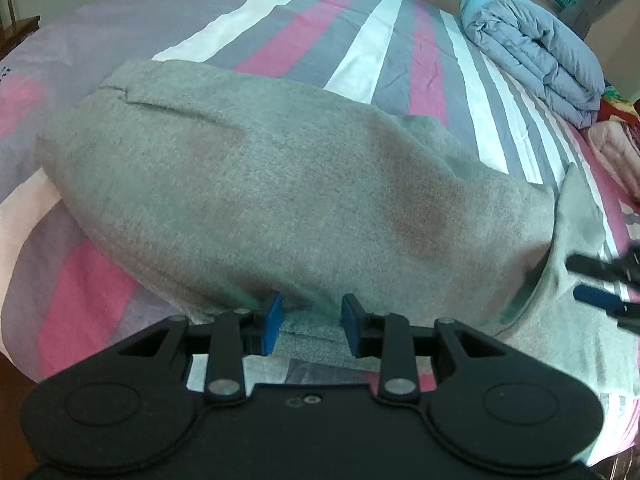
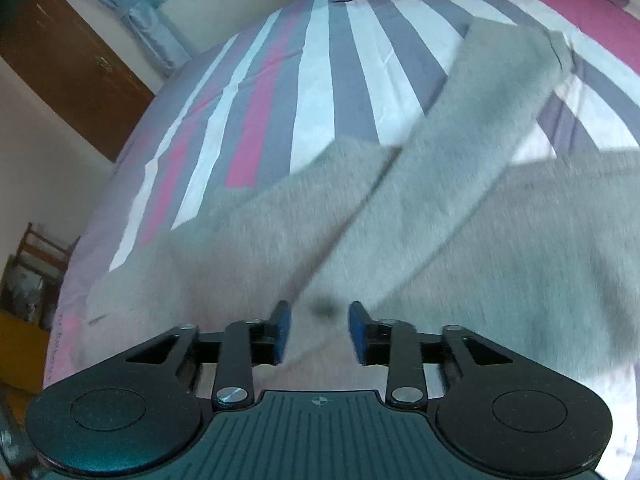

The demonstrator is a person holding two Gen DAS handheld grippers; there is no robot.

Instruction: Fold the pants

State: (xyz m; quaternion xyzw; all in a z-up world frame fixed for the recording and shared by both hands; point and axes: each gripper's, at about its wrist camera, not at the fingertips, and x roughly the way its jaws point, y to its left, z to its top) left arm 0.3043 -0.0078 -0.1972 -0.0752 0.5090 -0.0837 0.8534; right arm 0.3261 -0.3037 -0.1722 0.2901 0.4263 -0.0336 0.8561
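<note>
The left gripper (image 1: 311, 322) has its 2 blue pads spread apart, with a thick folded edge of the grey pants (image 1: 280, 184) lying in the gap between them; neither pad visibly presses the cloth. From there the pants stretch away as 1 broad grey mass across the bed, a seam line near the far left end. The right gripper (image 2: 319, 330) is also spread, its pads hovering just over the grey fabric (image 2: 460, 240) with nothing pinched between them; this view is motion-blurred, so contact with the cloth cannot be judged.

The pants lie on a bedsheet (image 1: 372, 52) striped in pink, grey and white. A folded blue-grey quilt (image 1: 536, 60) sits at the far right of the bed, with pink bedding (image 1: 616, 152) just beside it.

The left wrist view catches the right gripper's fingers (image 1: 600, 280) at its right edge, over a thinner grey flap of the pants. The right wrist view alone shows a narrow leg of the pants running diagonally over the sheet, a brown wooden wardrobe (image 2: 68, 68), a blue curtain (image 2: 132, 4) under a bright window, and a wooden chair (image 2: 36, 256) by the wall.
</note>
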